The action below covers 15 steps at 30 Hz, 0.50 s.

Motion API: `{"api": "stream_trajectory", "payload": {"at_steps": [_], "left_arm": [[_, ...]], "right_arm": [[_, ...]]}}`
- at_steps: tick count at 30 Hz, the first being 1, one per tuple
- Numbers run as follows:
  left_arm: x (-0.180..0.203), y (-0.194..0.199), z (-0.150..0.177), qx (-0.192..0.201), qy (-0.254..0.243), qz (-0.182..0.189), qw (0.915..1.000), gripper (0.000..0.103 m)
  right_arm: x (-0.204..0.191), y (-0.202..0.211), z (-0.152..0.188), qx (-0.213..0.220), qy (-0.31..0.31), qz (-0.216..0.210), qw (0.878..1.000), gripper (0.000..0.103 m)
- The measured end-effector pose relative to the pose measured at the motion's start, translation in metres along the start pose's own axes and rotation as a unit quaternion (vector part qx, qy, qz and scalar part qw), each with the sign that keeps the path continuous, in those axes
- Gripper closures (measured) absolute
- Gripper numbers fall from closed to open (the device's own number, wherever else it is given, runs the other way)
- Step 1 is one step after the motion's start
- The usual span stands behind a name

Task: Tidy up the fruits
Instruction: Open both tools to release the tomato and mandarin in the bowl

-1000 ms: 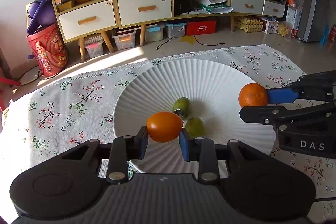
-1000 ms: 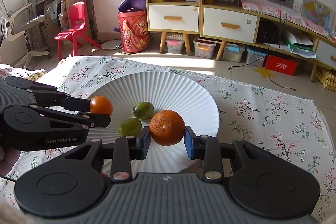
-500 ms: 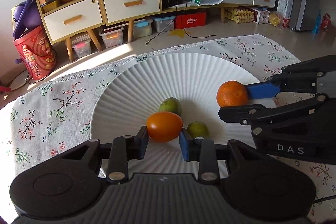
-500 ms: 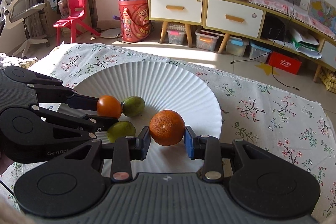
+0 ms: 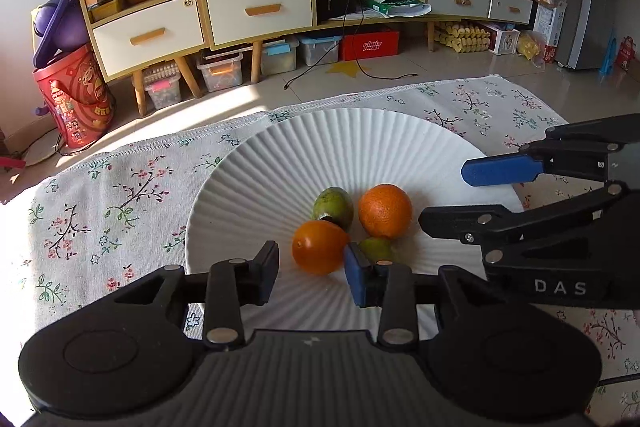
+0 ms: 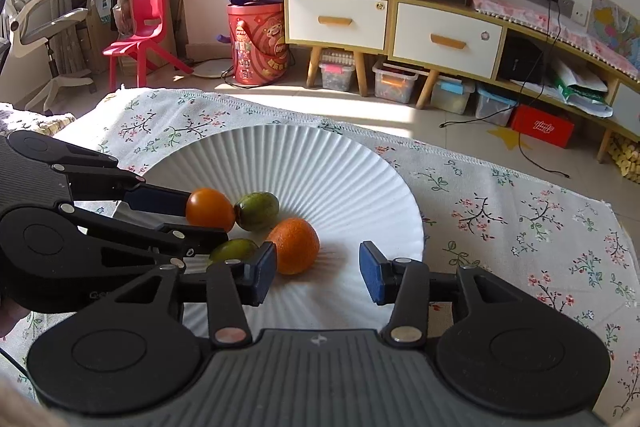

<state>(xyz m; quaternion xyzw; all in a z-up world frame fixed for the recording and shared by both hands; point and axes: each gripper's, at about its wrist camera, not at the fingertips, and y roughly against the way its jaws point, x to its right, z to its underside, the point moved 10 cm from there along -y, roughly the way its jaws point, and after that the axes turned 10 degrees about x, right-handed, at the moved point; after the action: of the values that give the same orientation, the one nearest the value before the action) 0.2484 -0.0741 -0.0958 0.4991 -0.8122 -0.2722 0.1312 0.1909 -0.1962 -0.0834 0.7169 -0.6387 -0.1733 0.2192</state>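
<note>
A white ribbed plate (image 5: 360, 147) (image 6: 320, 167) lies on the flowered cloth. On it rest a smooth orange fruit (image 5: 320, 247) (image 6: 210, 209), a rough-skinned orange (image 5: 385, 211) (image 6: 294, 245) and two green fruits (image 5: 334, 207) (image 6: 256, 211), (image 5: 376, 247) (image 6: 232, 249), all close together. My left gripper (image 5: 310, 277) is open, its jaws loosely around the smooth orange fruit. My right gripper (image 6: 318, 275) is open just behind the orange, which lies by its left finger.
The flowered cloth (image 5: 100, 211) (image 6: 520, 219) covers the table around the plate. Beyond the table edge are a tiled floor, a low wooden cabinet (image 5: 248, 11), a red barrel (image 6: 258, 43) and a red chair (image 6: 144, 31).
Both grippers have opened and let go of their fruits, which now rest on the plate beside the green ones. The right gripper has drawn back a little from the orange.
</note>
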Motion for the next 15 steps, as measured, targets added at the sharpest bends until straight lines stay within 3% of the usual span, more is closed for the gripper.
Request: {"api": "stream_trajectory", "payload": {"at_steps": [5,15], "left_arm": [[-0.004,0.014,-0.005,0.01,0.014,-0.003,0.9998,0.071],[-0.007,0.046,-0.006,0.023,0.02,-0.014,0.9994,0.05]], "right_arm": [[0.004,0.011,-0.004,0.009,-0.011,0.006,1.0,0.049],[0.006,0.036,-0.011,0.024,-0.018,0.017,0.999,0.045]]}}
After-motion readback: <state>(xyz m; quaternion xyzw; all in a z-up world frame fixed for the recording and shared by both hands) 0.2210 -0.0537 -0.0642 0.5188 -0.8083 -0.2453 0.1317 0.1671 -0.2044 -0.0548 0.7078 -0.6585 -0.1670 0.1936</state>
